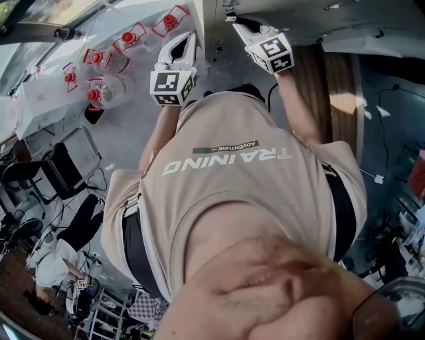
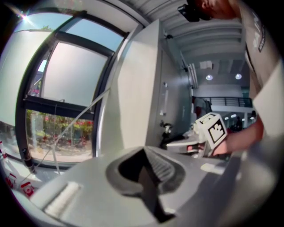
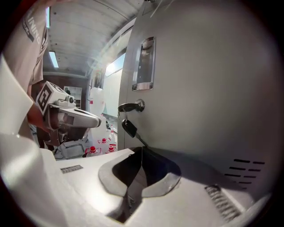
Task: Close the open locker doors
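Observation:
A grey locker door (image 3: pixel 199 88) fills the right gripper view, with a key hanging from its lock (image 3: pixel 131 107), a label holder (image 3: pixel 145 64) above and vent slits (image 3: pixel 246 166) low down. My right gripper (image 3: pixel 141 150) is shut and empty, its tips right at the door's face below the key. My left gripper (image 2: pixel 144 151) is shut on nothing and points at the pale edge of a locker panel (image 2: pixel 133 97). In the head view both grippers, left (image 1: pixel 186 41) and right (image 1: pixel 242 25), are held out toward the lockers (image 1: pixel 319 20) beyond the person's beige shirt (image 1: pixel 232 172).
Several clear water jugs with red caps (image 1: pixel 106 60) lie on the floor left of the lockers. Black chairs (image 1: pixel 60 169) and cables stand further left. A large window (image 2: pixel 57 88) lies beside the locker row. A wooden strip (image 1: pixel 325 86) runs along the floor at right.

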